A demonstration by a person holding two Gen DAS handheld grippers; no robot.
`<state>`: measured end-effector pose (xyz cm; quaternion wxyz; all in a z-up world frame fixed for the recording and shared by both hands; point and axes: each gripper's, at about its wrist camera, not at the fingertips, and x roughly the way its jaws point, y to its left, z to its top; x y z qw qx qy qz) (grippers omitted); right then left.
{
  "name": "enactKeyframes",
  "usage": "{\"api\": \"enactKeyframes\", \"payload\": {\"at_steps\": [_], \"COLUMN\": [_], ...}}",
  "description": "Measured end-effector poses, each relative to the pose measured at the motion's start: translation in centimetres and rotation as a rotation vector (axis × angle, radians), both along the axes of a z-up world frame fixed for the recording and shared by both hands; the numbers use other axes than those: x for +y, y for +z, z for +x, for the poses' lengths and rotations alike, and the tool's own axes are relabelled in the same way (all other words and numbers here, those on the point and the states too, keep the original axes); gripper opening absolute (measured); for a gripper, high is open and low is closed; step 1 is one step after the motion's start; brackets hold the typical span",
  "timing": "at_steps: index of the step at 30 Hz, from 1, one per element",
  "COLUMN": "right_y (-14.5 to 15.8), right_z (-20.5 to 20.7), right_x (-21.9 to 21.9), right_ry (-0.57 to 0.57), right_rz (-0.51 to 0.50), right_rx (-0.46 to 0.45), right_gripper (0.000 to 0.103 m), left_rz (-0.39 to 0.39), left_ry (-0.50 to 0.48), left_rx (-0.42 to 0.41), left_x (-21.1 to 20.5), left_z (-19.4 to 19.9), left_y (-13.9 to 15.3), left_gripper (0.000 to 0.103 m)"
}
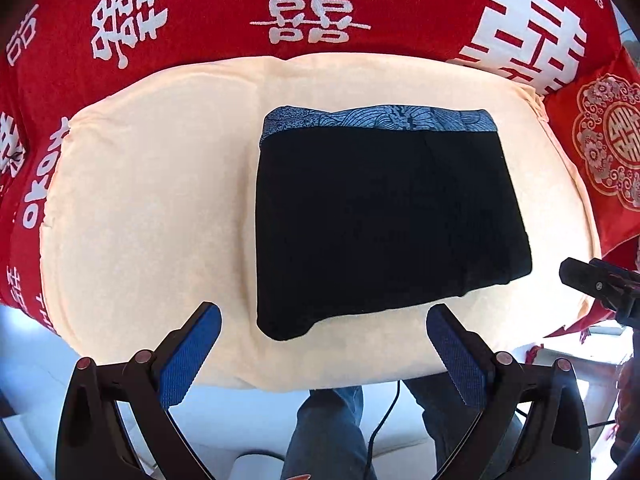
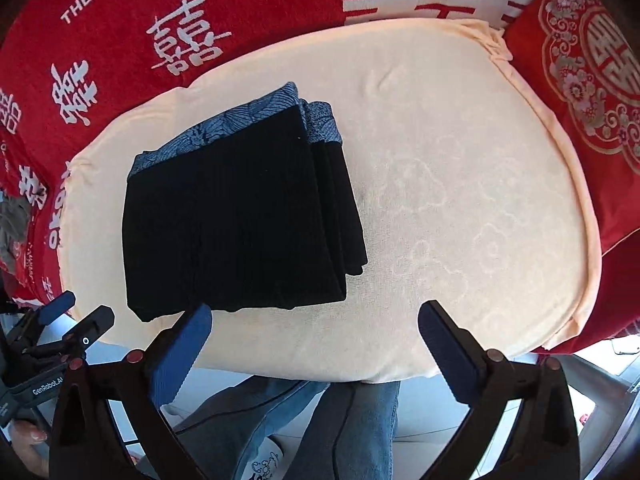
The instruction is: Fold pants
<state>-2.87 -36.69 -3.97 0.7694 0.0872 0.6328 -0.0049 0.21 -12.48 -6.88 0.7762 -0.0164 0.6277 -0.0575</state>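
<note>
The black pants [image 1: 384,216] with a blue patterned waistband lie folded in a compact rectangle on the cream cushion [image 1: 152,200]. In the right wrist view the pants [image 2: 236,220] show several stacked layers at their right edge, on the cushion [image 2: 460,200]. My left gripper [image 1: 324,344] is open and empty, hovering just off the cushion's near edge below the pants. My right gripper [image 2: 316,344] is open and empty, near the cushion's front edge, right of the pants. The right gripper shows at the right edge of the left wrist view [image 1: 600,284], the left gripper at the lower left of the right wrist view [image 2: 64,320].
A red blanket with white characters [image 1: 312,4] covers the sofa behind the cushion. A red embroidered pillow [image 2: 580,80] sits at the right. The person's jeans-clad legs [image 2: 320,420] and a black cable [image 1: 384,420] are below the cushion's front edge.
</note>
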Motion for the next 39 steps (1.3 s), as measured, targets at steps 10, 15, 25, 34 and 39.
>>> {"api": "enactKeyframes", "payload": {"at_steps": [10, 15, 25, 34, 39], "right_y": [4.7, 5.3, 6.3, 6.7, 6.6], "right_z": [-2.6, -2.8, -2.2, -1.9, -1.9], "right_x": [2.9, 4.1, 6.0, 6.4, 6.6], "right_ry": [-0.003, 0.001, 0.043, 0.05, 0.054], "right_rz": [-0.058, -0.077, -0.105, -0.117, -0.124], "right_rx": [0.003, 0.015, 0.011, 0.009, 0.014], "right_gripper": [0.103, 0.103, 0.103, 0.103, 0.103], "left_rz": [0.101, 0.104, 0.093, 0.088, 0.087], "left_ry": [0.021, 0.046, 0.074, 0.054, 0.061], "left_rx": [-0.034, -0.03, -0.032, -0.038, -0.035], "left_x": [0.3, 0.9, 1.1, 0.8, 1.0], "left_z": [-1.8, -2.4, -2.1, -2.2, -2.3], "left_y": [4.6, 5.4, 6.2, 6.6, 6.6], "left_gripper": [0.103, 0.103, 0.103, 0.103, 0.103]}}
